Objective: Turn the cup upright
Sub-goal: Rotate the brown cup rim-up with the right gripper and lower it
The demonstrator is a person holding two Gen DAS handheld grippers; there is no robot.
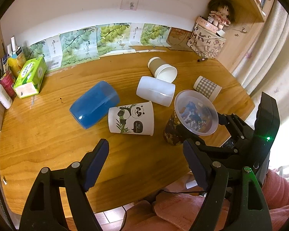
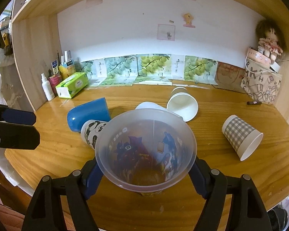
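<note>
My right gripper (image 2: 145, 170) is shut on a clear plastic cup with cartoon print (image 2: 144, 150), held upright with its mouth up at the desk's front edge. It also shows in the left wrist view (image 1: 190, 119), with the right gripper (image 1: 200, 134) around it. My left gripper (image 1: 144, 165) is open and empty above the desk's front. Lying on their sides are a panda cup (image 1: 132, 118), a blue cup (image 1: 94, 104), a white cup (image 1: 156, 90), a paper cup (image 1: 162, 70) and a checked cup (image 1: 207, 87).
The wooden desk (image 1: 48, 134) has a green tissue box (image 1: 29, 77) and bottles (image 1: 2, 92) at back left. A printed bag with a doll (image 1: 208, 42) stands at back right, a small dark stick (image 1: 202, 59) beside it. Grape-print cartons (image 1: 86, 42) line the wall.
</note>
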